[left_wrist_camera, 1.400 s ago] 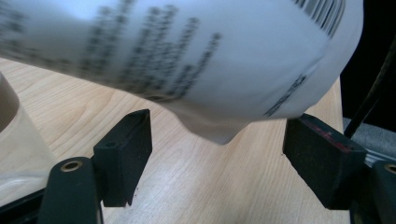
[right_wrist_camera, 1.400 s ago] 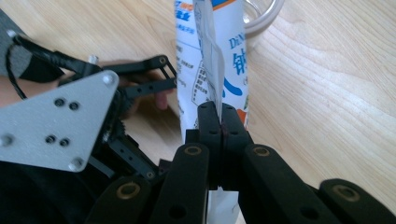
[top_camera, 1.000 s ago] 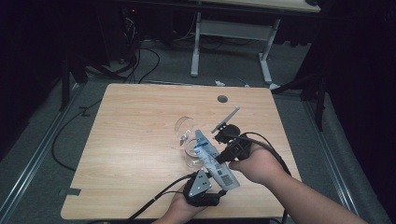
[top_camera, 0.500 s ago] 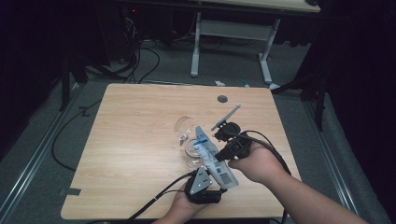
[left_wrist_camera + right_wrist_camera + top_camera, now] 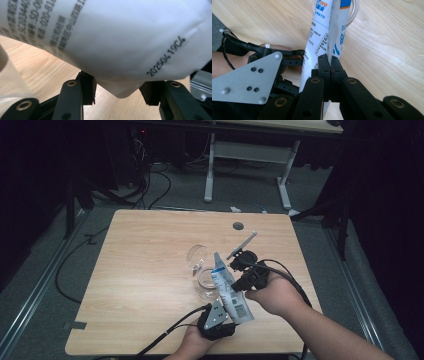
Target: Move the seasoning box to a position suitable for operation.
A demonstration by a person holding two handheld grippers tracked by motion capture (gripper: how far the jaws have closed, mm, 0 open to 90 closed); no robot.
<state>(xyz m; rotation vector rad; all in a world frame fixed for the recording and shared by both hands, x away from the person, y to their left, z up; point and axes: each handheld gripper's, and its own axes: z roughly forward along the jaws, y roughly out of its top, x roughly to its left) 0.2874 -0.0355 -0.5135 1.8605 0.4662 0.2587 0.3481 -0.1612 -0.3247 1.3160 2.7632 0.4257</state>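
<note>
A white packet [image 5: 227, 287] with blue print is held slanted, its top end over a clear glass [image 5: 206, 287] on the wooden table [image 5: 140, 270]. My right gripper [image 5: 330, 61] is shut on the packet's [image 5: 319, 37] middle seam, coming in from the right [image 5: 232, 276]. My left gripper [image 5: 117, 86] sits below at the near edge [image 5: 219, 314]. Its jaws have just been closing, with the packet's bottom corner [image 5: 120, 92] between them. The pads [image 5: 87, 85] stand beside the corner and do not clearly press it.
A second clear glass [image 5: 196, 255] stands just behind the first. A round cable hole [image 5: 238, 226] is at the table's far side. Cables trail from both grippers off the near edge. Another table's legs [image 5: 210, 170] stand beyond on the grey floor.
</note>
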